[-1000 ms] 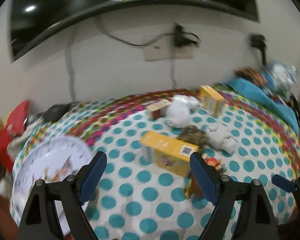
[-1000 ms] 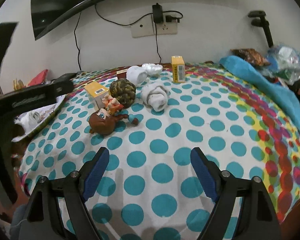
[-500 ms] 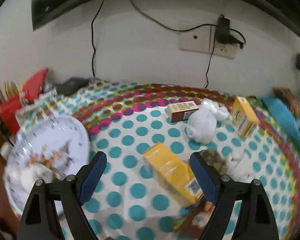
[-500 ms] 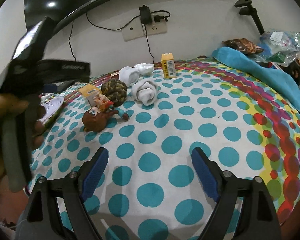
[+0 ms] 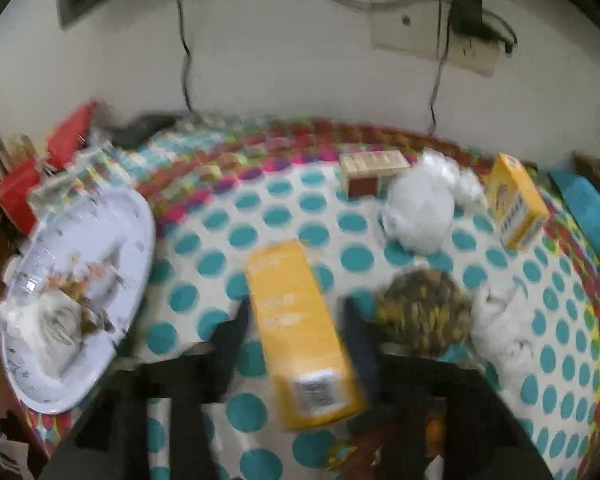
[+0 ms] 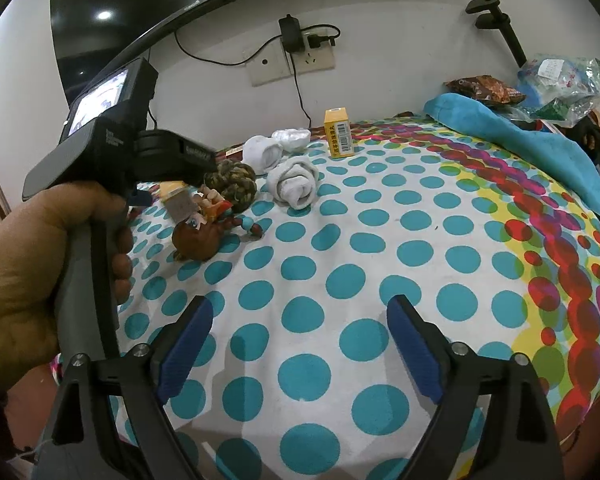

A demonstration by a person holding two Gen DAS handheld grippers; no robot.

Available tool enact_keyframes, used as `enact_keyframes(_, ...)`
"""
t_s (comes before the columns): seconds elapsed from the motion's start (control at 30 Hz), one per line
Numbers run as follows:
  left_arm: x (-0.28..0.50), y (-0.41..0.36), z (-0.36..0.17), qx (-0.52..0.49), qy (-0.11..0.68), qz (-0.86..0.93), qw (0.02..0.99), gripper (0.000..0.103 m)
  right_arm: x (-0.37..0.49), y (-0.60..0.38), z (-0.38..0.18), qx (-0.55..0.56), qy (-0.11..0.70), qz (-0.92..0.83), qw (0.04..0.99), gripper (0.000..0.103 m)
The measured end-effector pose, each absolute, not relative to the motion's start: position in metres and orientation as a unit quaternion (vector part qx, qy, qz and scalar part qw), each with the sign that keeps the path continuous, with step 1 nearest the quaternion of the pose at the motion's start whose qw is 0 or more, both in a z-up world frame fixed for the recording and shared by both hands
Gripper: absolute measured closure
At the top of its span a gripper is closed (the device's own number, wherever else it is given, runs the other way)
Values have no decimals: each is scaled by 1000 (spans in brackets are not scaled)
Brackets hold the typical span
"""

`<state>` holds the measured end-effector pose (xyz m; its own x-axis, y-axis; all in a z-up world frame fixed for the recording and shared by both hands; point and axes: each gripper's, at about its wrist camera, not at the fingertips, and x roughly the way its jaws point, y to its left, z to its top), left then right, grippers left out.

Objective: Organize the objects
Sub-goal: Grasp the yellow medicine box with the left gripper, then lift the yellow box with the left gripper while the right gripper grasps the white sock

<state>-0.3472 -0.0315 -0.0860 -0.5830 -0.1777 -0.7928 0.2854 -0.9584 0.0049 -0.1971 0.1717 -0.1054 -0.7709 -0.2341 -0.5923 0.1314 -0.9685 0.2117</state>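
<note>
Two dark fingers of the left gripper [image 5: 298, 332] are clamped on a long yellow cardboard box [image 5: 300, 328], one pad against each long side; the jaws have just closed, and the box runs lengthwise between them with its barcode end nearest the camera. The view is blurred, so the exact contact line cannot be told. Just outside the right finger lies a brown-and-yellow ball of braided rope [image 5: 424, 308], and beyond that a rolled white cloth [image 5: 504, 336]. Ahead of the jaws, further along the dotted tablecloth [image 5: 228, 264], sit a small cream-and-maroon carton [image 5: 374, 172], a crumpled white cloth bundle [image 5: 420, 208] and a second, smaller yellow box [image 5: 516, 204] standing on end. Well off to the left of the jaws a white plate [image 5: 112, 232] holds a grey-white lump and scraps.

From the right wrist view, the right gripper [image 6: 300, 340] stands wide with its blue pads [image 6: 186, 344] apart and only tablecloth between them; its jaws have just been opening a little further. Far ahead and to the left of these jaws a hand [image 6: 40, 264] grips the left tool's handle, and below that tool lies a brown round-headed toy figure [image 6: 202, 232], beside the rope ball. A turquoise blanket [image 6: 520, 136] lies far off to the right.
</note>
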Motion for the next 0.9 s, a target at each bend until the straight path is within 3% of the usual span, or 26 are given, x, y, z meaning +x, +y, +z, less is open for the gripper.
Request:
enact_keyframes(0.27, -317, -38, -61, 391, 38, -914, 99, 74, -196, 165, -107, 319, -52, -941, 97, 11)
enact_keyframes(0.5, -242, -57, -20, 328, 45, -942, 59, 74, -220, 170, -91, 310, -20, -945, 100, 11)
enact_keyframes(0.53, -234, -59, -20, 326, 46, -943, 55, 74, -228, 174, -81, 299, -15, -950, 93, 10)
enact_keyframes(0.57, -222, -61, -20, 326, 49, -943, 51, 74, -238, 179, -72, 290, -14, -953, 88, 1)
enact_keyframes(0.8, -163, -84, -35, 343, 74, -935, 46, 74, -343, 164, -68, 346, 2, -930, 122, 1)
enact_keyframes(0.83, -159, -87, -37, 345, 75, -934, 47, 74, -355, 157, -74, 360, 6, -924, 132, 5)
enact_keyframes(0.9, -152, -97, -42, 353, 86, -930, 54, 74, -378, 143, -89, 411, 12, -899, 147, 53)
